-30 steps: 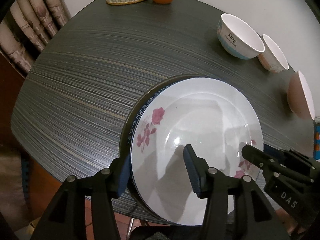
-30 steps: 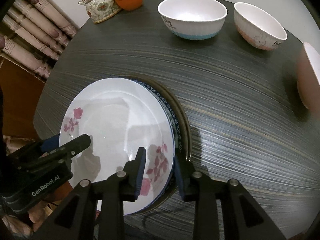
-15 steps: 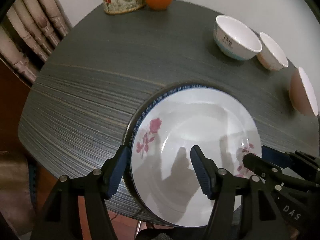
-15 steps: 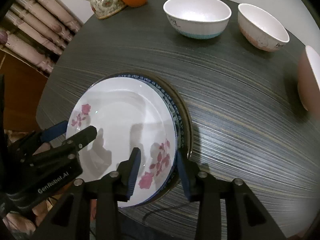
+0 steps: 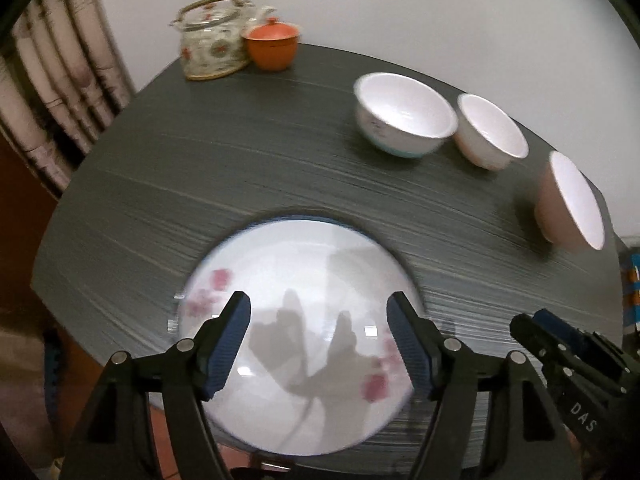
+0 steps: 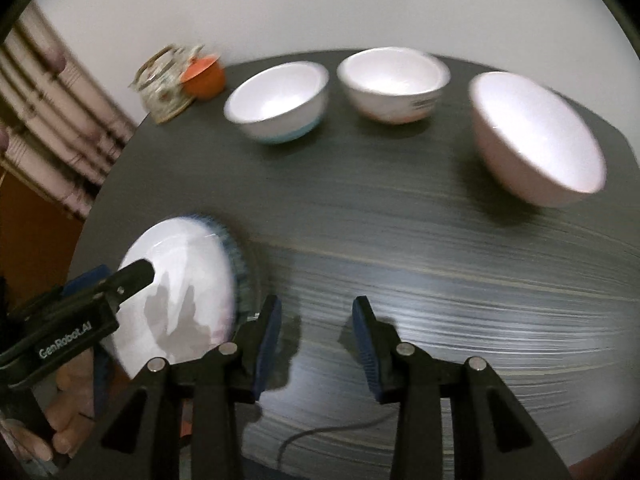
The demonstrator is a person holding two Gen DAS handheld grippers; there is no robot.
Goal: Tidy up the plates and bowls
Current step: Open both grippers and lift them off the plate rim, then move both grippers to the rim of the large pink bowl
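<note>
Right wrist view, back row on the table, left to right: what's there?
Floral patterned teapot → white bowl with blue base → white bowl with pink base → pale pink bowl. The orange lidded cup overlaps the teapot, so it is omitted.

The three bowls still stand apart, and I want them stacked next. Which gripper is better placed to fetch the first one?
Probably the right gripper: it is empty over bare table, facing the three bowls, nearest the pink bowl. The left gripper, jaws opening, is over the plate stack, farther off.
</note>
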